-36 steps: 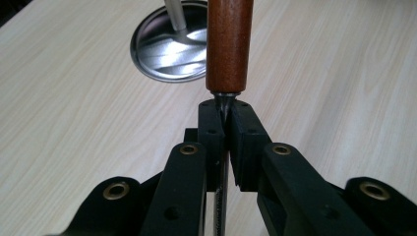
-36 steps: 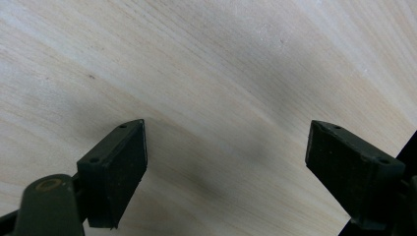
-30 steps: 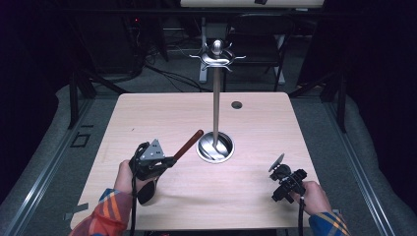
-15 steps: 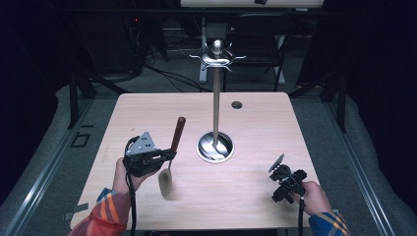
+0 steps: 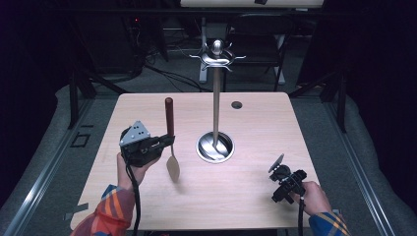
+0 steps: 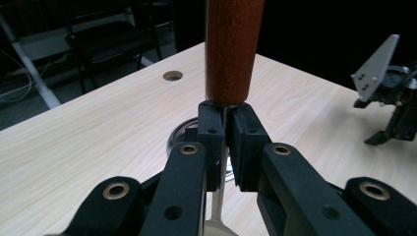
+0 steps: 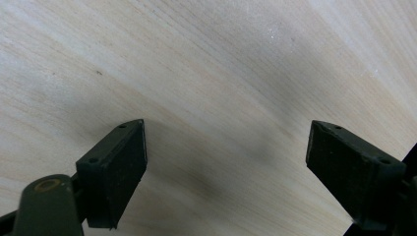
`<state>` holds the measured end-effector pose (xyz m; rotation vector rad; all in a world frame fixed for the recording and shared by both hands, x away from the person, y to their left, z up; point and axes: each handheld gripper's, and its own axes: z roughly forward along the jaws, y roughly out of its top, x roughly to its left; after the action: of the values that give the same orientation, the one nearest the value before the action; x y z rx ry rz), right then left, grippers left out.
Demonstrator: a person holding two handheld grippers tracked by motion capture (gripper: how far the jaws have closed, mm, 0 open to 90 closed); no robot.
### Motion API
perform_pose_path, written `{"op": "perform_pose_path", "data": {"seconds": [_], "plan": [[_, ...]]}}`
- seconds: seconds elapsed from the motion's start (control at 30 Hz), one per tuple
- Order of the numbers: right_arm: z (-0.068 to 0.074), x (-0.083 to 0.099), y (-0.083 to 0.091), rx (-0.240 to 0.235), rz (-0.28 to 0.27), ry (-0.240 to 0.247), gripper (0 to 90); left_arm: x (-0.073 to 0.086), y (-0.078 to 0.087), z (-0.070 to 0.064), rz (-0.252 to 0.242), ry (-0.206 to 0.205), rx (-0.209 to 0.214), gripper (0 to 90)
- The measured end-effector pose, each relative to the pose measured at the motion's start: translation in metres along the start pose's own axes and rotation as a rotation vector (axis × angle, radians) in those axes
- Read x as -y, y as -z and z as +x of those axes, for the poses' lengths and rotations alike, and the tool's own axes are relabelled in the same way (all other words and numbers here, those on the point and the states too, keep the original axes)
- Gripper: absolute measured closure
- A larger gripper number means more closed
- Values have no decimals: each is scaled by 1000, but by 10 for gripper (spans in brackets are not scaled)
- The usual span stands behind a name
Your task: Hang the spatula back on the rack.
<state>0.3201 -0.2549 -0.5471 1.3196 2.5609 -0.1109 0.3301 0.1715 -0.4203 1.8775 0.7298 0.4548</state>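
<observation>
The table (image 5: 255,196) is big and made of light wood. In the middle of it stands a tall metal stand (image 5: 216,105) with a round shiny base and curly hooks (image 5: 216,58) at the top.

The left gripper (image 5: 164,143) holds a spoon (image 5: 170,137) with a brown wooden handle. The spoon stands almost straight up, handle on top, bowl hanging down just above the table, to the left of the stand. In the left gripper view the two black jaws are pinched tight on the thin metal neck of the spoon, right under the wooden handle (image 6: 232,49).

The right gripper (image 5: 278,166) rests near the right front of the table, well away from the stand. Its jaws are spread wide with nothing between them.

The job looks like hanging the spoon on the stand (that is a guess from the hooks). To do it well, keep the pinch firm so the thin neck does not slip. Lift slowly, keep the spoon away from the pole, and line the handle end up with one hook. Do not bump the stand, or it could wobble.
</observation>
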Motion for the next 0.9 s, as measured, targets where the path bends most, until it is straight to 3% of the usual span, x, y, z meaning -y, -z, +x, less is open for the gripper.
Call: {"op": "perform_pose_path", "data": {"seconds": [0.57,0.9], "plan": [[0,0,0,0,-3,-2,151,-36,-17,-3,16,-34,-67,845],[0,0,0,-2,-2,-2,151,-57,-27,-3,35,-47,-79,846]]}}
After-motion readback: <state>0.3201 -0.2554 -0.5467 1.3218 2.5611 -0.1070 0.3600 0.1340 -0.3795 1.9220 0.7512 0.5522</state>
